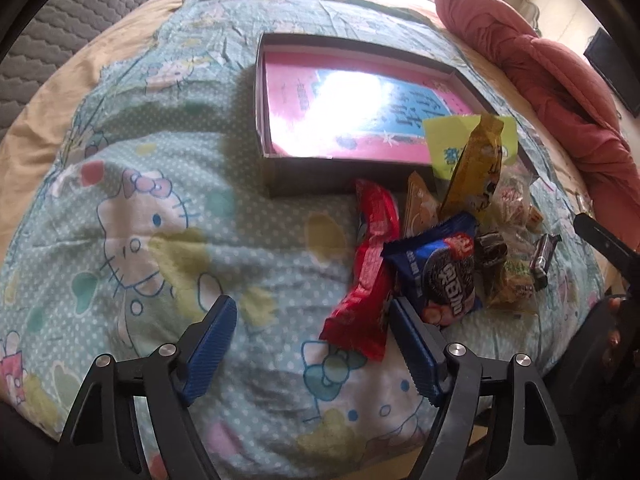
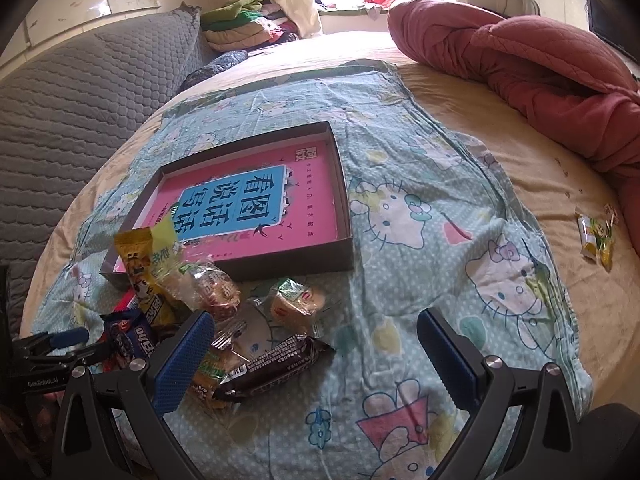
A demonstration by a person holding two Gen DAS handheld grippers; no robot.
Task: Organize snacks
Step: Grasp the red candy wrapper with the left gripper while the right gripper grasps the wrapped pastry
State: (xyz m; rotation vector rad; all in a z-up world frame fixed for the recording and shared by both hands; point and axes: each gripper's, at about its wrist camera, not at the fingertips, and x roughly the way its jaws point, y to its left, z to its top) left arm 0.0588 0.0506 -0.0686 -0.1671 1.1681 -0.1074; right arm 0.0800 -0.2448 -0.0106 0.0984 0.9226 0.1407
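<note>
A shallow dark cardboard box [image 1: 272, 176] [image 2: 347, 240] with a pink printed bottom lies on the Hello Kitty sheet. A pile of snack packets sits at its near corner: a red wrapper [image 1: 372, 264], a blue cookie packet [image 1: 440, 276] [image 2: 132, 336], a tall yellow packet [image 1: 476, 160] [image 2: 140, 268] and several small cakes. My left gripper [image 1: 312, 308] is open, and the red wrapper's lower end lies loose just inside its right finger. My right gripper [image 2: 316, 320] is open above a dark chocolate bar [image 2: 276, 364] and a wrapped cake [image 2: 296, 304], touching neither.
A rolled pink-red quilt [image 2: 520, 52] lies along the far right of the bed. A grey quilted pad [image 2: 80, 100] runs along the left. Two stray packets [image 2: 596, 232] lie on the beige mattress at the right. Folded clothes [image 2: 240, 20] are stacked by the window.
</note>
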